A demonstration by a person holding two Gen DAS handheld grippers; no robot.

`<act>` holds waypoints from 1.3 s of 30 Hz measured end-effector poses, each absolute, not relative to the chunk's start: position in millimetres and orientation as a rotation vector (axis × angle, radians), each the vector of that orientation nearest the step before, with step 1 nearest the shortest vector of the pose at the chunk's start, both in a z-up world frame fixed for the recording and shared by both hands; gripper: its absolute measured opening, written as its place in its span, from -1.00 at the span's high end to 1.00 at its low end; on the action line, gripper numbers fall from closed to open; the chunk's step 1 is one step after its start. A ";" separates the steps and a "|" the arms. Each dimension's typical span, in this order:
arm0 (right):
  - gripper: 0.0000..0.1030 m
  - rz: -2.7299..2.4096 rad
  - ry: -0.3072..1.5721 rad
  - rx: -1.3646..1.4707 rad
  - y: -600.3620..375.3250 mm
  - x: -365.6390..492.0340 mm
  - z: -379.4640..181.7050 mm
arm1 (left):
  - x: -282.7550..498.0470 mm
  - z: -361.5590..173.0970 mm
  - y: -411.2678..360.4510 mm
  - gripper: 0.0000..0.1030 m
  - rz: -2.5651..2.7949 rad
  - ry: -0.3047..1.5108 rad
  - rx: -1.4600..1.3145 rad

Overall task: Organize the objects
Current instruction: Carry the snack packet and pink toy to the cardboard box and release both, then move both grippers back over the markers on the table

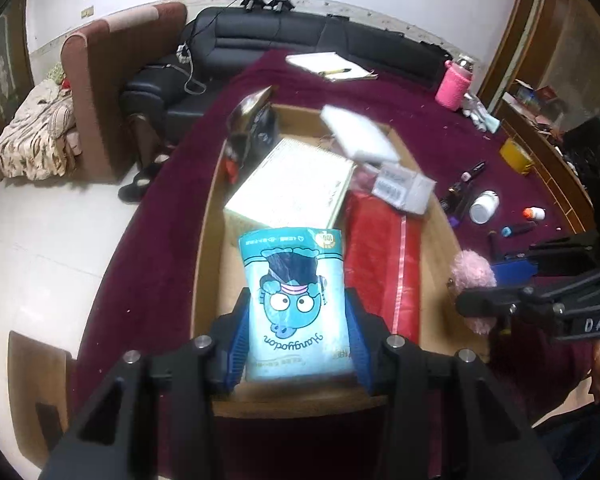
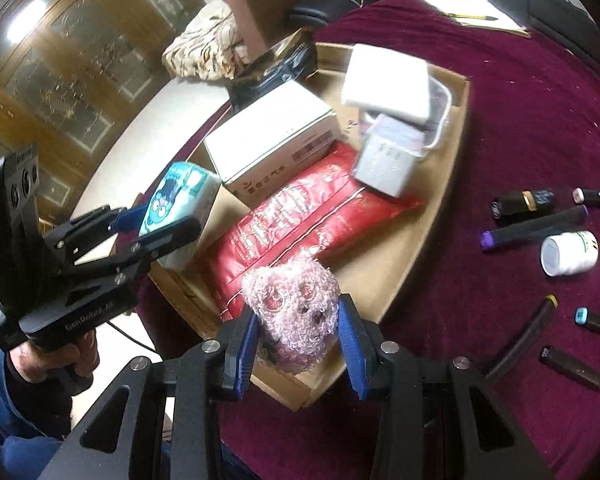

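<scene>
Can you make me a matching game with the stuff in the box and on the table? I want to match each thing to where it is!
Things:
1. blue cartoon pack
2. pink fluffy toy
3. red bag
4. white bottle

Places:
A. lying in the cardboard box
B. on the maroon cloth
C. in the left tongs
D. in the right tongs

Pairs: 1-C, 2-D, 3-A, 4-B
</scene>
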State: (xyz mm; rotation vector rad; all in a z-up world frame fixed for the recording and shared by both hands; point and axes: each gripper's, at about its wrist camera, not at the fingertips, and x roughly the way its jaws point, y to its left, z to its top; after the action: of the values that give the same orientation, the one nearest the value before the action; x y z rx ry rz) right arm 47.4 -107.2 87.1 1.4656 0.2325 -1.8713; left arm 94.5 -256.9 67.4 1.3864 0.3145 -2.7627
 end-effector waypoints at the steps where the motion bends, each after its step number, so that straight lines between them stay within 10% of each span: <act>1: 0.16 -1.866 0.242 1.466 -108.9 48.1 85.5 | 93.5 65.6 -260.5 0.18 -2.753 0.330 1.392; 24: 0.14 -1.763 0.355 1.539 -133.6 45.6 55.0 | 87.8 49.1 -273.2 0.12 -2.690 0.276 1.469; 39: -0.31 -1.799 0.326 1.479 -132.1 50.9 69.8 | 95.0 47.5 -269.0 0.01 -2.672 0.287 1.472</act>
State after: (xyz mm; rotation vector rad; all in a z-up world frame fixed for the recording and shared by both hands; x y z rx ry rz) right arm 50.9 -132.1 69.8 1.4791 0.3261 -1.7988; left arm 95.0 -269.0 47.5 1.4717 0.2872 -2.6721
